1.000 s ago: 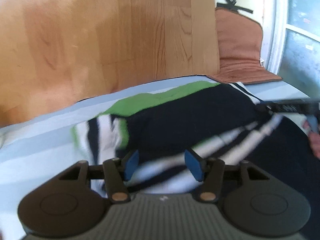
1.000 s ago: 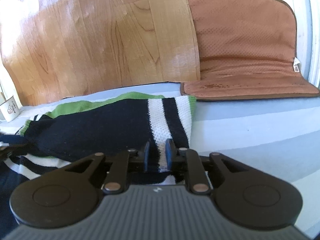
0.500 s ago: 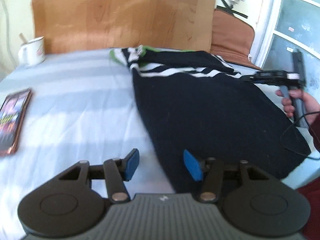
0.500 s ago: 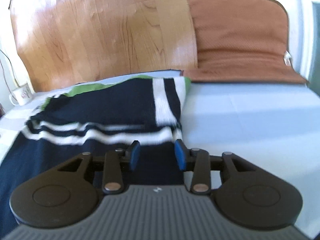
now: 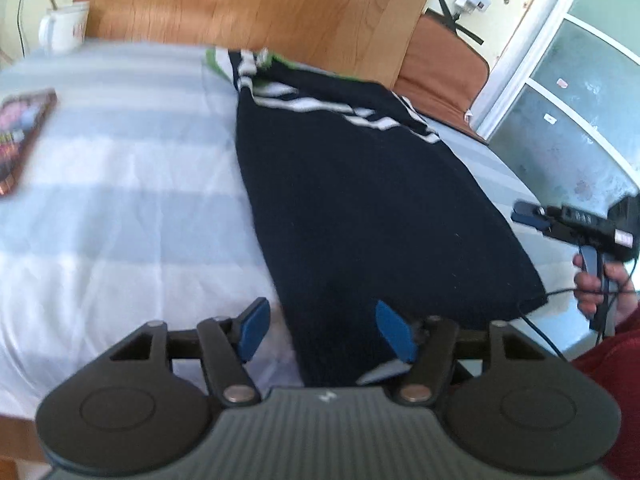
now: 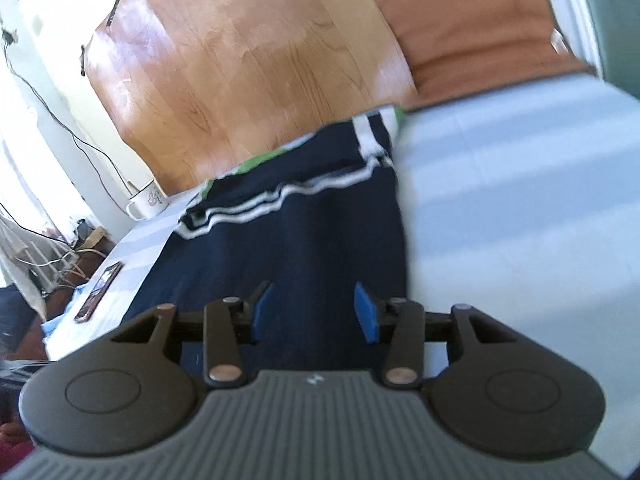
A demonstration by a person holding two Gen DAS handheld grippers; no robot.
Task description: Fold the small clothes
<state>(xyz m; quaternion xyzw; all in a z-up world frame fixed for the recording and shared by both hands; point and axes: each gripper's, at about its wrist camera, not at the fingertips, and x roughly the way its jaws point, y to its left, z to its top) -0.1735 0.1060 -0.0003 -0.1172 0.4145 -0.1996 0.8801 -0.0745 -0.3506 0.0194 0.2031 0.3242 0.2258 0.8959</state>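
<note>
**Both grippers let go and are pulling back to the near hem**

The sweater (image 5: 360, 184) is lying flat on the striped bed sheet (image 5: 120, 200), its striped top already folded over at the far end by the wooden headboard (image 5: 248, 4). You are drawing your left hand-held gripper (image 5: 326, 330) away from that fold, jaws wide and holding nothing. Your right hand-held gripper (image 6: 314, 308) is likewise spread and empty above the cloth. The next fold probably starts from the near hem.
</note>
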